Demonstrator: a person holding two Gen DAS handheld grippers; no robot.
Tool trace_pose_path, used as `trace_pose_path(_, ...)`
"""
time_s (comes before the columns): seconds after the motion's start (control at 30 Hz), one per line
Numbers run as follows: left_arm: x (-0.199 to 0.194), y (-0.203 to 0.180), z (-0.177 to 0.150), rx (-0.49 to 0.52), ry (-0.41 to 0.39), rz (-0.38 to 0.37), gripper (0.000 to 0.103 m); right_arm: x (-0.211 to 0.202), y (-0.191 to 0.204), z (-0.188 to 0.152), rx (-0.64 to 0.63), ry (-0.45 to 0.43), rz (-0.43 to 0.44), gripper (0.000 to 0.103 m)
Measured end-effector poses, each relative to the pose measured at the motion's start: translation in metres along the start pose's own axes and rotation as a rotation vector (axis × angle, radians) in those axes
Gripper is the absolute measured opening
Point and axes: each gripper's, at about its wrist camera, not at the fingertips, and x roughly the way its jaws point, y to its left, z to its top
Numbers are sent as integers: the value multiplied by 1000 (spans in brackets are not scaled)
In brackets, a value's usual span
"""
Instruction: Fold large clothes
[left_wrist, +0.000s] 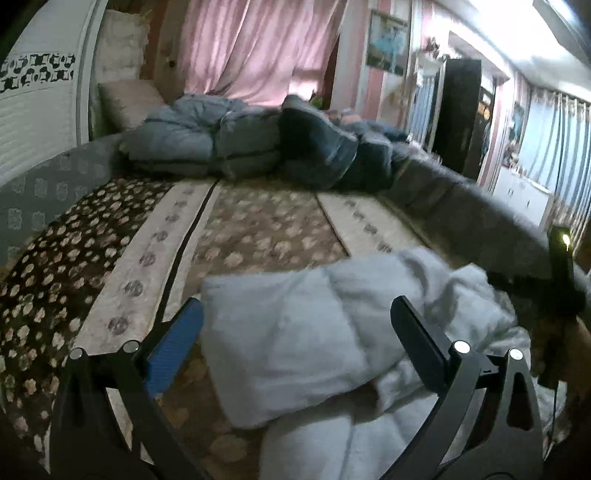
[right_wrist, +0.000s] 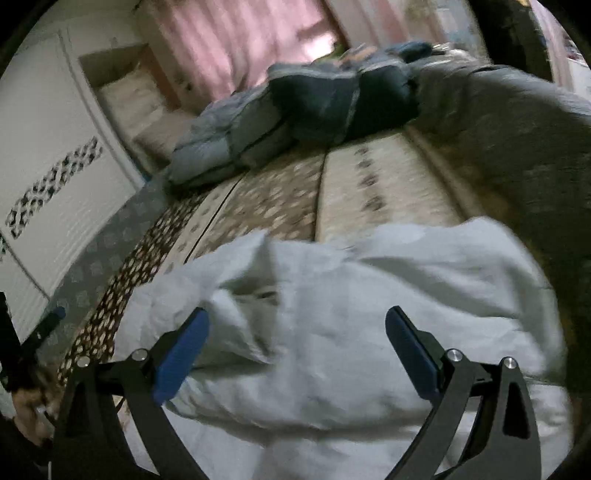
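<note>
A white fluffy garment (left_wrist: 295, 343) lies crumpled on the patterned bed cover (left_wrist: 258, 229), at the near edge. My left gripper (left_wrist: 295, 317) is open and hovers just above its left part, with nothing between the blue pads. In the right wrist view the same white garment (right_wrist: 351, 314) fills the lower half. My right gripper (right_wrist: 297, 328) is open above it, empty. The right gripper's dark body also shows at the right edge of the left wrist view (left_wrist: 561, 273). Both views are blurred.
A heap of blue and dark blue padded clothes (left_wrist: 258, 140) lies at the far end of the bed. A grey bed rim (left_wrist: 461, 199) runs along the right. A white wardrobe (left_wrist: 37, 118) stands at the left. Pink curtains (left_wrist: 258, 48) hang behind.
</note>
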Motion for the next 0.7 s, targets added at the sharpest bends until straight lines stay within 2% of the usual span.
trace_pose_path(0.1, 9, 20, -10, -39, 33, 38, 100, 44, 27, -5, -12, 75, 42, 96)
trace_pose_path(0.13, 12, 24, -12, -57, 39, 49, 100, 53, 29, -7, -2, 96, 54, 92)
trace_pose_path(0.17, 14, 30, -15, -78, 45, 63, 100, 67, 31, -11, 13, 140, 86, 45)
trace_pose_path(0.2, 16, 38, -17, -109, 52, 80, 100, 71, 32, -12, 20, 156, 110, 16)
trace_pose_path(0.27, 20, 42, -20, -146, 57, 105, 100, 47, 33, -4, 5, 59, 102, 8)
trace_pose_path(0.33, 25, 47, -21, -155, 60, 128, 100, 6, 28, 7, -29, -70, 7, 7)
trace_pose_path(0.37, 26, 45, -20, -141, 60, 140, 100, -29, 19, 12, -43, -177, -88, 7)
trace_pose_path(0.43, 24, 41, -14, -105, 40, 158, 100, -79, -1, 13, -43, -288, -224, 7)
trace_pose_path(0.5, 25, 35, -8, -98, 26, 147, 100, -108, -31, 11, -65, -269, -360, 8)
trace_pose_path(0.53, 28, 28, -4, -101, 29, 136, 100, -113, -52, 7, -60, -221, -445, 13)
trace_pose_path(0.57, 33, 22, -1, -107, 39, 130, 100, -112, -66, 5, -44, -175, -490, 34)
trace_pose_path(0.6, 38, 14, 1, -116, 47, 132, 100, -113, -82, 3, -11, -142, -549, 48)
trace_pose_path(0.63, 47, 3, 4, -136, 56, 147, 100, -120, -92, 1, 28, -157, -620, 71)
trace_pose_path(0.67, 54, -6, 6, -152, 69, 141, 100, -137, -97, -2, 71, -232, -665, 77)
trace_pose_path(0.7, 61, -16, 8, -164, 82, 124, 100, -148, -97, -2, 96, -287, -656, 79)
